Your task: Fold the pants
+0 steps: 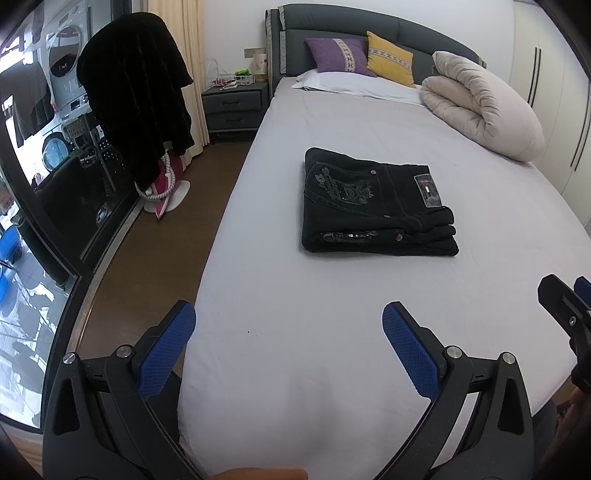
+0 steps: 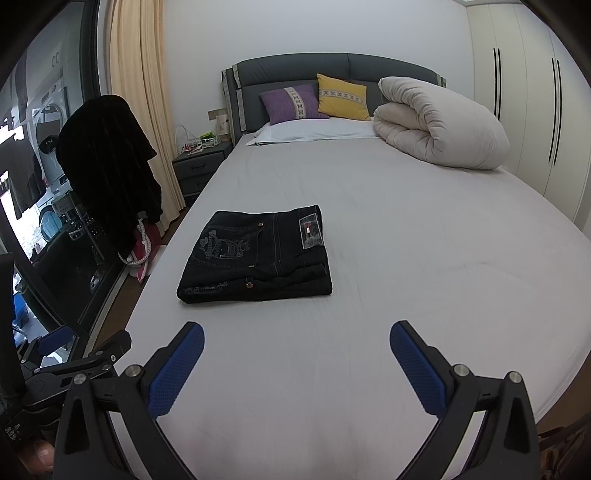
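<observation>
Squarely on the pale sheet of the bed, toward mid-mattress: the pants, dark denim, folded into a compact stacked rectangle, back pocket embroidery and waistband patch facing up, folded layers showing along the near edge. Well short of them, above the near end of the bed: the left gripper, held low and level, pointing up the bed toward the headboard, jaws spread wide, nothing between the blue pads, no contact with the cloth. Same story in the right wrist view: the right gripper hovering over the sheet near the foot, fingers splayed far apart, empty, aimed along the mattress with the pants ahead and slightly to the left, clearly apart from the fingertips. Side by side, both tools: a sliver of the right gripper at the right edge of the left wrist view, part of the left gripper at the lower left of the right wrist view. Further up the bed: a purple cushion and a yellow cushion against the headboard, a white pillow below them, a rolled cream duvet to the right. Off the left side: a grey nightstand and a dark garment hanging by the curtain.
</observation>
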Tool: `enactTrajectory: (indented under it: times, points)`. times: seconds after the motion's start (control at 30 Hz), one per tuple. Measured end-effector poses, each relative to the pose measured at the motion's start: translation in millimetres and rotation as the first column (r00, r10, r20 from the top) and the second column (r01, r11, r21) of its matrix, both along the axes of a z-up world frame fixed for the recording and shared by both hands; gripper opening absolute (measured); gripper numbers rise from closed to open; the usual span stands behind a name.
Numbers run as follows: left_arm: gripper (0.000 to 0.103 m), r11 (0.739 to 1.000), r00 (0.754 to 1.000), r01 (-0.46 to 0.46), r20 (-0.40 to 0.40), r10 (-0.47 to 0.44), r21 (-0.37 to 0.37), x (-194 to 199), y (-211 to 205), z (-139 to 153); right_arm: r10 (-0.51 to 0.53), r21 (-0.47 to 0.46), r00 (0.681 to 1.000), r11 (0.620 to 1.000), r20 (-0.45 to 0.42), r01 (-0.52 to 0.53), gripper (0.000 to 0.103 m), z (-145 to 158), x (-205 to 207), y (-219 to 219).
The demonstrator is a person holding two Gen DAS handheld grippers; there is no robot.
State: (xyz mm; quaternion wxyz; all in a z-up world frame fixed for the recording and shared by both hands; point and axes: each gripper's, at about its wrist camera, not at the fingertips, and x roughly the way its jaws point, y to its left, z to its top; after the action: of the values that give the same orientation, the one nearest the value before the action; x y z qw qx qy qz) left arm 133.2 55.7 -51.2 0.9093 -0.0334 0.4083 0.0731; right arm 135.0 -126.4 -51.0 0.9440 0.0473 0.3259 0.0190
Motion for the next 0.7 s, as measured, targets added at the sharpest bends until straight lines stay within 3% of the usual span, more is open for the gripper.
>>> enactTrajectory:
  times: [0.7]
  points:
    - [0.103, 1.000, 1.000, 0.004, -0.002, -0.004, 0.000, 0.2, -2.1, -2.8, 0.001, 0.002, 1.000, 1.000, -0.005, -0.001, 0.103, -0.9, -1.7, -1.9]
